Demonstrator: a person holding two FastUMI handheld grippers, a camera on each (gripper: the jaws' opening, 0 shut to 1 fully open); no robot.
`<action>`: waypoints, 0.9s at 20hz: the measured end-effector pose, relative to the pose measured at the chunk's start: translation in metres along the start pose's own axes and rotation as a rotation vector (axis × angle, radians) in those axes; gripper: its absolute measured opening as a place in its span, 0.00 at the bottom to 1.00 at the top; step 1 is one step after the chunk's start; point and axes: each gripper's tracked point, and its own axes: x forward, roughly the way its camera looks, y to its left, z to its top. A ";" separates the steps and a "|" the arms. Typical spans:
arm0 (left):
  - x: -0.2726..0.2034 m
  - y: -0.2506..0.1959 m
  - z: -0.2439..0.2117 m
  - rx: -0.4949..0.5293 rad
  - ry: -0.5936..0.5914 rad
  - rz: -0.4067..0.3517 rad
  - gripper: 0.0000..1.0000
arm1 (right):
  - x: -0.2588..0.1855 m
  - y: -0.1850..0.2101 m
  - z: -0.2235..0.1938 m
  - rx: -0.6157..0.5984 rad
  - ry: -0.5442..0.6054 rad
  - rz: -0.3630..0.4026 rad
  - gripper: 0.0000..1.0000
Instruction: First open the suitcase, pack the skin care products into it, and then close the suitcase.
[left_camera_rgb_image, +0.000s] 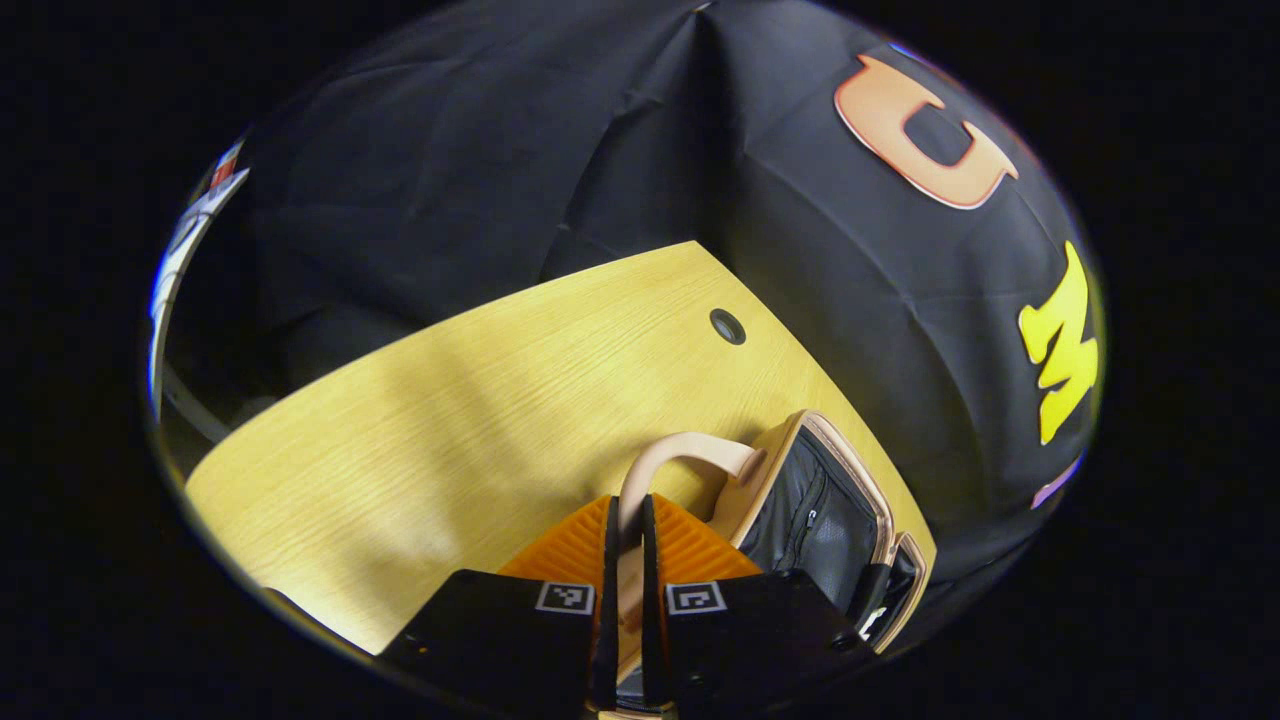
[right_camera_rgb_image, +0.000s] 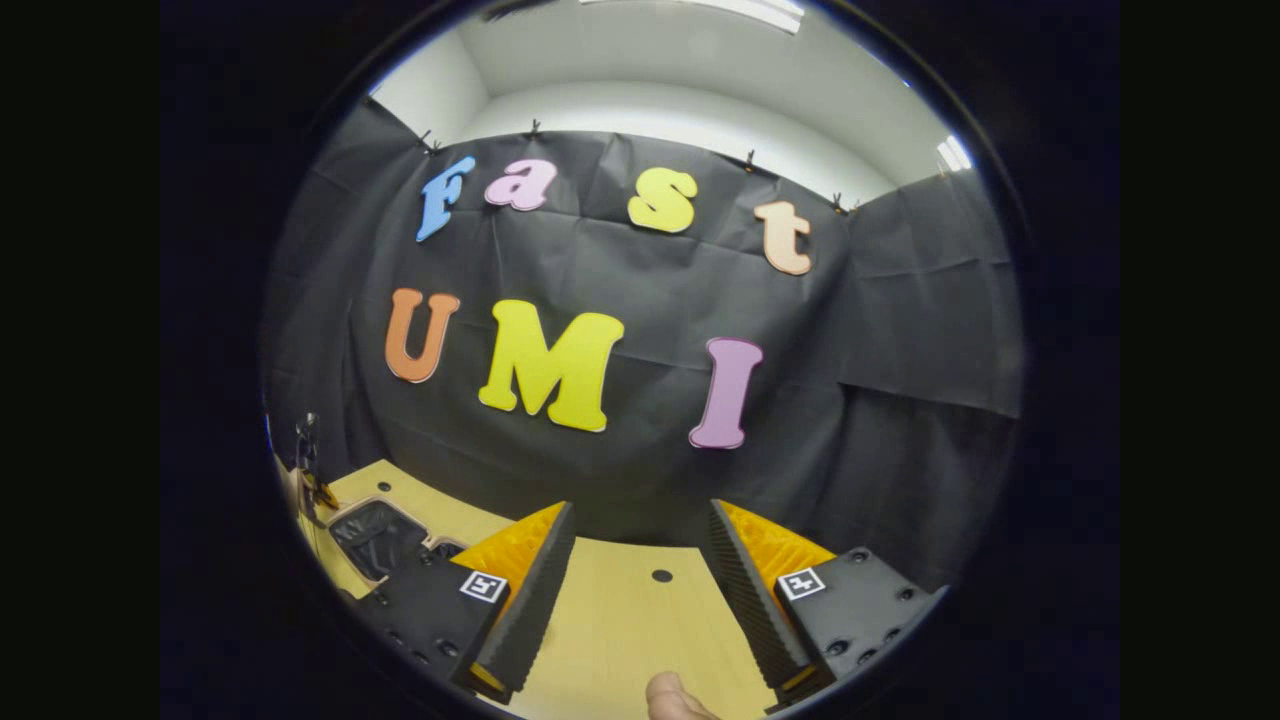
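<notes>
My left gripper (left_camera_rgb_image: 628, 512) is shut on the suitcase's curved beige handle (left_camera_rgb_image: 690, 450), which rises between its fingers. To the right of it the small beige suitcase (left_camera_rgb_image: 775, 470) stands open, showing a black zipped lining (left_camera_rgb_image: 815, 525). It sits at the right corner of the yellow wooden table (left_camera_rgb_image: 480, 400). In the right gripper view my right gripper (right_camera_rgb_image: 640, 515) hovers over the table (right_camera_rgb_image: 620, 620), open wide with nothing between its fingers. The suitcase (right_camera_rgb_image: 375, 535) lies at the lower left there, its black lining facing up.
A round cable hole (left_camera_rgb_image: 727, 326) (right_camera_rgb_image: 662, 576) is set in the table near the back edge. The black cloth wall hangs close behind the table. A person's fingertip (right_camera_rgb_image: 672, 697) pokes in at the bottom of the right gripper view.
</notes>
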 end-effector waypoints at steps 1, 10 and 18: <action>-0.006 -0.002 0.005 0.022 -0.014 0.017 0.12 | 0.000 -0.008 -0.002 0.002 0.001 -0.005 0.80; -0.102 -0.090 0.052 0.149 -0.216 -0.079 0.06 | 0.000 -0.056 0.017 0.034 -0.064 0.031 0.80; -0.201 -0.196 0.018 0.306 -0.299 -0.238 0.04 | -0.002 -0.078 0.020 0.072 -0.091 0.109 0.79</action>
